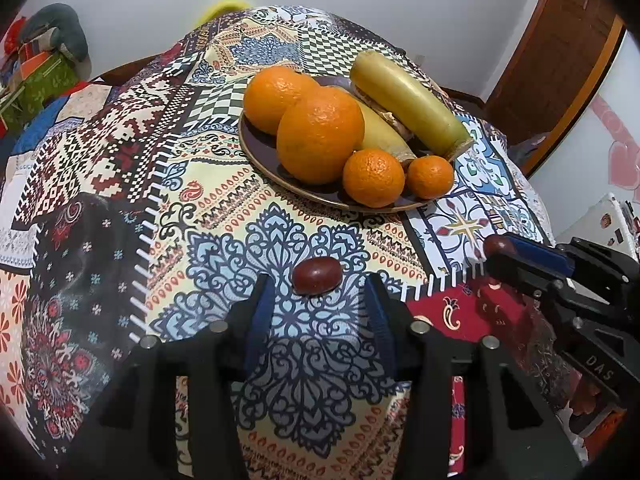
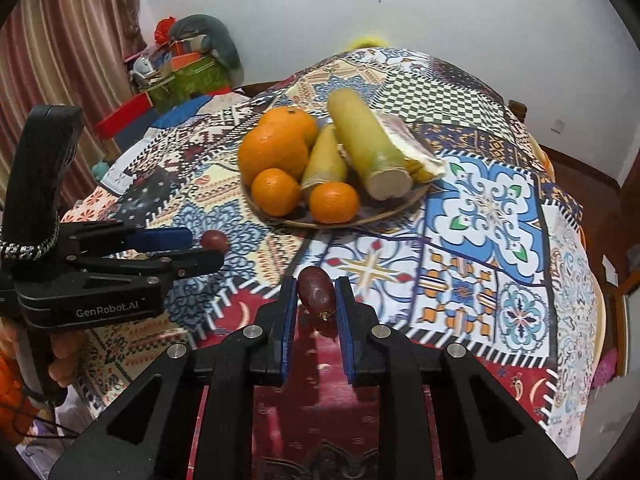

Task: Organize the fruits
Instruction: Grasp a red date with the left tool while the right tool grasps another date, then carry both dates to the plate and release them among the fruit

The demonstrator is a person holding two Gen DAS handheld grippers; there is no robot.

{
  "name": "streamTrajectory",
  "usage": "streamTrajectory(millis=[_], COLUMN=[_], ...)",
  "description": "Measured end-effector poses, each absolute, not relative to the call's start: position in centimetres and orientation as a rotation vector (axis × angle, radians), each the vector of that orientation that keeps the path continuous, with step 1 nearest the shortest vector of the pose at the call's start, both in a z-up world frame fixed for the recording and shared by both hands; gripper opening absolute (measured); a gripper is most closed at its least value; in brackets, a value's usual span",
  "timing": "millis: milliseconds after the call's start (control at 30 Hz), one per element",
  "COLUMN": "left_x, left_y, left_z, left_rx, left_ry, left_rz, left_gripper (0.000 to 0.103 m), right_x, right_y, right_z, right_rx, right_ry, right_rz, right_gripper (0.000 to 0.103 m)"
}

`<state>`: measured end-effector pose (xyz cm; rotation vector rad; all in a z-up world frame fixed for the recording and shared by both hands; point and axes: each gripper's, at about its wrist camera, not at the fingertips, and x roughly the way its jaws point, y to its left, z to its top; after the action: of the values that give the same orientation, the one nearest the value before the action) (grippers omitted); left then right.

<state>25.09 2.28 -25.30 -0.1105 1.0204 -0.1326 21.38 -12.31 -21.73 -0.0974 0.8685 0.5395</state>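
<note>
Dark red and glossy, 2 small date-like fruits are what I am working on. My right gripper (image 2: 316,300) has its fingers pressed against the sides of one small red fruit (image 2: 316,294), which looks pinched and held just above the patterned cloth of the tabletop (image 2: 480,216). My left gripper (image 1: 316,300) stands wide apart, with the second red fruit (image 1: 316,275) lying on the cloth between its fingertips, touched by neither finger as far as I can tell. Beyond them, near the middle of the tabletop, the brown plate (image 1: 256,148) already carries 2 large oranges, 2 small ones and 2 pale yellow-green stalks. I judge the step in hand to be gathering the last loose fruits. Next, my left fingers need to close gently on the smooth, rolling fruit, and my right needs to carry its fruit to a free spot at the plate's near rim.
</note>
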Motion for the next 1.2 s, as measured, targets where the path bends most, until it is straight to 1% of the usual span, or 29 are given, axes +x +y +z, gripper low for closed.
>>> streamTrajectory(millis=[133,233,333,667,1200], left_x=[25.5,25.8,26.0,24.8,26.4], left_y=[2.3,2.4,2.6,2.0,2.9], left_z=[-25.6,-25.7,-25.8,-25.0,-19.8], left_rx=[-0.115,-0.122,-0.124,-0.091,-0.117], left_ry=[1.023,1.022,1.022,1.002,0.882], left_rz=[-0.129,-0.121,-0.123,-0.131,-0.129], left_gripper=[0.042,0.036,0.026,0.026,0.026], right_x=[21.8,21.9,21.9,22.1,24.0], right_y=[-13.0,-13.4,-13.4,-13.2,-12.3], right_z=[-21.9,-22.1,-22.2,-21.4,-17.9], right_rx=[-0.088,-0.08,-0.075,-0.071,-0.075], right_ry=[0.873,0.874,0.876,0.859,0.752], right_rz=[0.53,0.528,0.53,0.533,0.545], right_gripper=[0.017,0.017,0.017,0.017,0.017])
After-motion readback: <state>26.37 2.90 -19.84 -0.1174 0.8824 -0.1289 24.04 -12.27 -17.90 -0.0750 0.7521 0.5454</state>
